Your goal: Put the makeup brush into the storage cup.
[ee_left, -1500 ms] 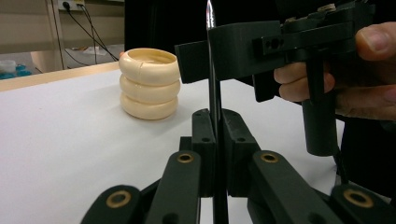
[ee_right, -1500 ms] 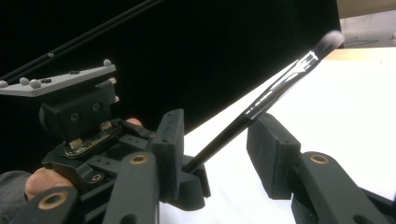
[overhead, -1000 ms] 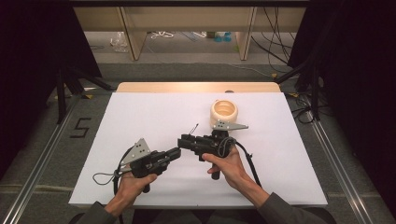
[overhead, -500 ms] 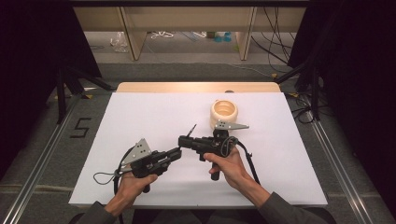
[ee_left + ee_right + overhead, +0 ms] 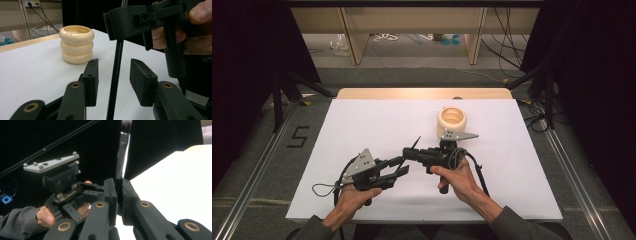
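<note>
1. Brush (image 5: 122, 152): thin black handle, metal ferrule and dark bristles at the top. It stands between the two grippers over the near middle of the white table (image 5: 362, 120), in front of the person.
2. Right gripper (image 5: 408, 153): jaws clamped on the brush handle, having closed onto it over the last second. It alone carries the brush.
3. Left gripper (image 5: 401, 171): a second ago it was shut on the handle; its jaws have just been opening. The handle (image 5: 115, 75) stands in the gap, clear of both pads.
4. Meaning: the hand-over from left to right looks complete; the left can likely back away.
5. Ring stack (image 5: 452, 120): cream, three tiers, far on the table, untouched.
</note>
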The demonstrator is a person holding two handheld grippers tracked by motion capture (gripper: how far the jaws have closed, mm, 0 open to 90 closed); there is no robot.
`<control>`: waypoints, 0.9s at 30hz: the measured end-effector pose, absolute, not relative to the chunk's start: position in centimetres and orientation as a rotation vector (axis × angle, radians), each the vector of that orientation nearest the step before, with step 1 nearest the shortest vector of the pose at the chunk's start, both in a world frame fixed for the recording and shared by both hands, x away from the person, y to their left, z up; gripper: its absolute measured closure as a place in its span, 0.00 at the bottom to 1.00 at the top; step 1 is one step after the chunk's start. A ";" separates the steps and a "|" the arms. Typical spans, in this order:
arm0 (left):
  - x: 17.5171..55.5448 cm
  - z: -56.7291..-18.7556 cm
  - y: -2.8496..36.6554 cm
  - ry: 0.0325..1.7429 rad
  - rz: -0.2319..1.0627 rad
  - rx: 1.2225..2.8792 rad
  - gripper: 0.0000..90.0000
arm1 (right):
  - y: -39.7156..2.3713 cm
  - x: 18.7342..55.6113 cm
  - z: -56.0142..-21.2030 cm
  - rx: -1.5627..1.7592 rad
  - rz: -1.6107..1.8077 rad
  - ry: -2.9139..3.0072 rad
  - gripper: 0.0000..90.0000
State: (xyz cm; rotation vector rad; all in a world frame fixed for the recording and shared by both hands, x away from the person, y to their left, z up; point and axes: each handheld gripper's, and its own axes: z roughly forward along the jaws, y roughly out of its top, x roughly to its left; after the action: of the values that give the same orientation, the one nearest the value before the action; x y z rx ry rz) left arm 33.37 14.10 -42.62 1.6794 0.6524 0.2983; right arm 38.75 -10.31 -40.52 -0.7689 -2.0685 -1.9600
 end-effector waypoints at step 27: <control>33.5 -43.3 14.6 0.731 0.298 1.748 0.32 | -12.2 39.1 -38.8 -0.736 -1.983 -2.278 0.95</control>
State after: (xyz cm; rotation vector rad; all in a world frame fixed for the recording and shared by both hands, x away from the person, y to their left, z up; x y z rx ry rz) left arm 33.47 14.56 -43.28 1.7484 0.7309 0.2984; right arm 39.06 -12.16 -38.82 -0.7355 -2.2777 -1.9832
